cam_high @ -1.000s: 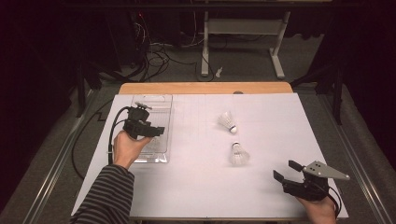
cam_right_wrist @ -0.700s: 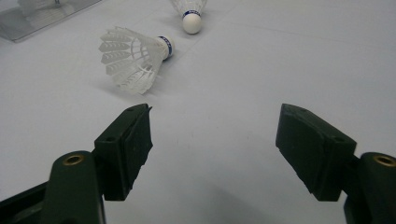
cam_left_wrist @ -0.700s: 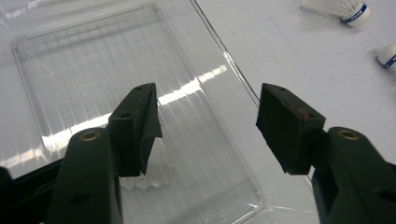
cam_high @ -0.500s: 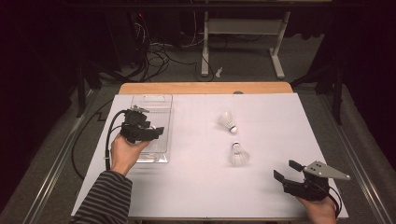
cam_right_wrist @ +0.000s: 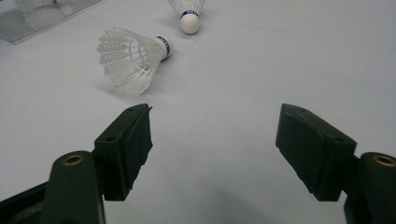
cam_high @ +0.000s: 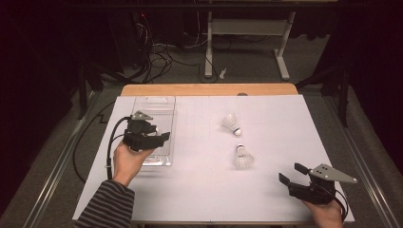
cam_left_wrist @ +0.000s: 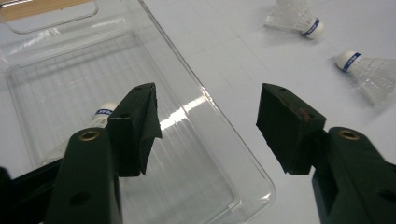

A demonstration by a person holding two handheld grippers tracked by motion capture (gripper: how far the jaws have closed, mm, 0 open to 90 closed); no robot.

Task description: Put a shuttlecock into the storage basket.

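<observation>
A clear plastic tray lies at the table's left. My left gripper hovers over its near half, open and holding nothing. In the left gripper view the open gripper looks down on the tray, where one white shuttlecock lies partly hidden behind the left jaw. Two more shuttlecocks lie on the white table, one farther and one nearer. My right gripper rests near the front right edge, open and empty, a short way from the nearer shuttlecock.
A white sheet covers the table, with a wooden strip along the far edge. Cables and a stand's legs are on the floor beyond. The left gripper's cable loops off the table's left side.
My left gripper has drawn back a little toward the near edge over the tray, jaws still open. The right gripper and the shuttlecocks have not moved.
</observation>
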